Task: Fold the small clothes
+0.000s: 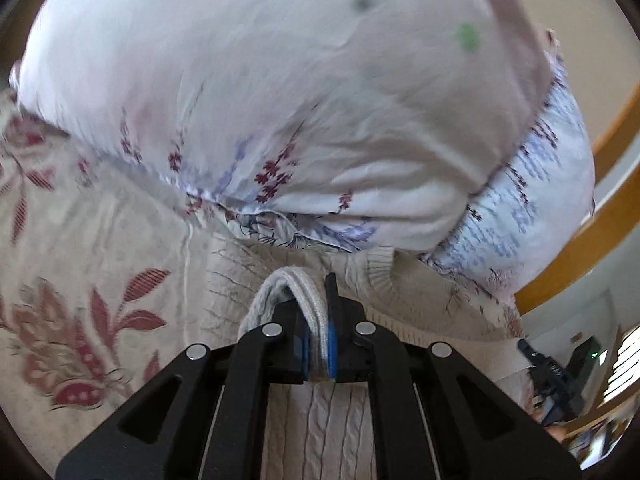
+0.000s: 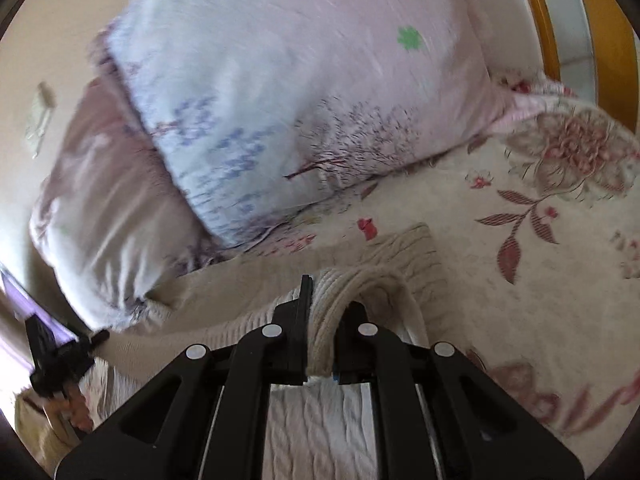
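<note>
Pinching a fold of the cream cable-knit sweater [image 1: 320,420] in the left tongs [image 1: 319,320], jaws narrow and clamped on the ribbed edge, blue pads pressed against the knit. Same deal on the right tongs [image 2: 322,320]: closed tight on a bunched ribbed edge of that sweater [image 2: 316,432], rest of it spread flat underneath and out toward the pillows. No containers anywhere. Just beyond the sweater, big pale pillows [image 1: 260,92] with purple and red flower prints, stacked and blurry, touching its far edge. All lying on a cream floral bedspread [image 2: 520,280] with dark red leaves. Wooden bed frame [image 1: 592,240] off to the side, beige wall [image 2: 60,40] behind.
</note>
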`<state>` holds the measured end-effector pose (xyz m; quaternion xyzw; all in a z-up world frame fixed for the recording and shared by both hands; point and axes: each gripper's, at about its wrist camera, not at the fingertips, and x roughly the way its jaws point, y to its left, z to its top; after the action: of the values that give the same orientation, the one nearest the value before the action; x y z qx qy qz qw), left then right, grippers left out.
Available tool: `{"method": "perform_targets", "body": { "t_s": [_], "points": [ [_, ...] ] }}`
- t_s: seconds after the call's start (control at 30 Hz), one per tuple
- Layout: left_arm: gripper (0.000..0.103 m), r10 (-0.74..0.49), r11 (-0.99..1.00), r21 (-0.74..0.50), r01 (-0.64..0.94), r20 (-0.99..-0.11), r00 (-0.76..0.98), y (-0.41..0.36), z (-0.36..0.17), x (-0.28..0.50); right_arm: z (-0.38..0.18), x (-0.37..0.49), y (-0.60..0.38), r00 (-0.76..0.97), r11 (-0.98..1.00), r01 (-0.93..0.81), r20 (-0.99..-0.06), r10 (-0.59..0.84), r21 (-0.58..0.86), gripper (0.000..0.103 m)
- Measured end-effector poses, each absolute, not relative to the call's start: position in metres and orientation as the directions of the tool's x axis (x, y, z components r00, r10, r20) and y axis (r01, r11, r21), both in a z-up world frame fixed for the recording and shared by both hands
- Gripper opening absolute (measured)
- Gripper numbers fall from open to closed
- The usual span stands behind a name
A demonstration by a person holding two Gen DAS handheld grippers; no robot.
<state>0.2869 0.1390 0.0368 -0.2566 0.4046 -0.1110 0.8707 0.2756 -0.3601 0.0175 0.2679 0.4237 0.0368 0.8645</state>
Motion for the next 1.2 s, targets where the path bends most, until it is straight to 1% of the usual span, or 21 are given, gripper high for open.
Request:
{"method": "perform_targets", "body": {
  "t_s": [0.07, 0.1, 0.17, 0.2, 0.23, 0.27, 0.3, 0.33, 0.37, 0.53, 0.57, 0.6, 0.73, 0.83, 0.9, 0.97, 1.0, 1.03, 1.1, 1.17, 1.2],
  "points": [
    [0.007, -0.428, 0.82, -0.572, -0.025, -0.641, 0.637, 0.14, 0.03, 0.293, 0.008, 0.289, -0.364, 0.617, 0.828, 0.199, -0.724, 0.31, 0.524, 0.009],
    [0.007, -0.438, 0.81, -0.585, -0.032, -0.641, 0.631, 0.139, 0.028, 0.296, 0.005, 0.295, -0.367, 0.608, 0.809, 0.22, -0.725, 0.323, 0.545, 0.013],
    [0.008, -0.455, 0.795, -0.606, -0.038, -0.635, 0.624, 0.139, 0.026, 0.301, 0.001, 0.306, -0.37, 0.601, 0.775, 0.24, -0.716, 0.354, 0.585, 0.031],
    [0.009, -0.458, 0.788, -0.614, -0.043, -0.632, 0.625, 0.14, 0.027, 0.302, 0.003, 0.309, -0.371, 0.609, 0.766, 0.238, -0.706, 0.361, 0.597, 0.045],
    [0.014, -0.465, 0.781, -0.623, -0.046, -0.628, 0.624, 0.141, 0.027, 0.302, 0.006, 0.31, -0.371, 0.623, 0.763, 0.235, -0.696, 0.358, 0.603, 0.05],
    [0.022, -0.477, 0.767, -0.64, -0.045, -0.615, 0.628, 0.143, 0.029, 0.303, 0.01, 0.309, -0.372, 0.639, 0.765, 0.224, -0.684, 0.352, 0.604, 0.05],
    [0.027, -0.479, 0.761, -0.647, -0.046, -0.607, 0.634, 0.146, 0.031, 0.302, 0.013, 0.309, -0.373, 0.642, 0.767, 0.219, -0.681, 0.352, 0.603, 0.05],
    [0.036, -0.47, 0.76, -0.648, -0.049, -0.6, 0.647, 0.148, 0.034, 0.299, 0.016, 0.307, -0.374, 0.644, 0.769, 0.214, -0.679, 0.353, 0.603, 0.05],
    [0.041, -0.455, 0.765, -0.643, -0.045, -0.588, 0.668, 0.152, 0.04, 0.294, 0.019, 0.304, -0.376, 0.646, 0.771, 0.21, -0.677, 0.353, 0.602, 0.05],
    [0.041, -0.43, 0.812, -0.584, 0.001, -0.596, 0.678, 0.162, 0.056, 0.266, 0.035, 0.264, -0.392, 0.648, 0.847, 0.207, -0.717, 0.256, 0.49, 0.048],
    [0.041, -0.421, 0.83, -0.558, 0.012, -0.611, 0.671, 0.163, 0.057, 0.258, 0.037, 0.253, -0.397, 0.648, 0.859, 0.207, -0.724, 0.239, 0.469, 0.047],
    [0.041, -0.407, 0.846, -0.532, 0.016, -0.627, 0.664, 0.163, 0.057, 0.252, 0.036, 0.247, -0.4, 0.64, 0.865, 0.209, -0.732, 0.232, 0.456, 0.043],
    [0.041, -0.37, 0.891, -0.453, 0.034, -0.68, 0.633, 0.162, 0.05, 0.23, 0.029, 0.226, -0.408, 0.601, 0.871, 0.202, -0.759, 0.251, 0.448, 0.038],
    [0.041, -0.351, 0.91, -0.413, 0.041, -0.712, 0.608, 0.158, 0.04, 0.22, 0.023, 0.217, -0.403, 0.568, 0.885, 0.186, -0.782, 0.258, 0.427, 0.038],
    [0.041, -0.341, 0.916, -0.4, 0.034, -0.728, 0.594, 0.157, 0.032, 0.217, 0.02, 0.213, -0.399, 0.557, 0.893, 0.176, -0.79, 0.257, 0.415, 0.038],
    [0.037, -0.339, 0.917, -0.399, 0.027, -0.739, 0.581, 0.157, 0.025, 0.215, 0.019, 0.211, -0.394, 0.548, 0.899, 0.163, -0.795, 0.261, 0.407, 0.038],
    [0.035, -0.338, 0.918, -0.396, 0.024, -0.747, 0.573, 0.156, 0.022, 0.214, 0.018, 0.211, -0.39, 0.539, 0.908, 0.154, -0.803, 0.254, 0.391, 0.034],
    [0.03, -0.333, 0.92, -0.391, 0.022, -0.751, 0.57, 0.155, 0.02, 0.213, 0.017, 0.212, -0.387, 0.531, 0.92, 0.149, -0.814, 0.235, 0.363, 0.025],
    [0.024, -0.322, 0.926, -0.378, 0.022, -0.757, 0.569, 0.152, 0.016, 0.213, 0.016, 0.211, -0.381, 0.527, 0.943, 0.14, -0.829, 0.188, 0.303, 0.016],
    [0.015, -0.329, 0.921, -0.389, 0.02, -0.752, 0.571, 0.154, 0.014, 0.211, 0.018, 0.209, -0.382, 0.542, 0.941, 0.14, -0.819, 0.187, 0.308, 0.012],
    [0.012, -0.332, 0.92, -0.392, 0.02, -0.75, 0.572, 0.153, 0.014, 0.211, 0.021, 0.208, -0.383, 0.551, 0.936, 0.143, -0.812, 0.194, 0.321, 0.011]
  ]
}}
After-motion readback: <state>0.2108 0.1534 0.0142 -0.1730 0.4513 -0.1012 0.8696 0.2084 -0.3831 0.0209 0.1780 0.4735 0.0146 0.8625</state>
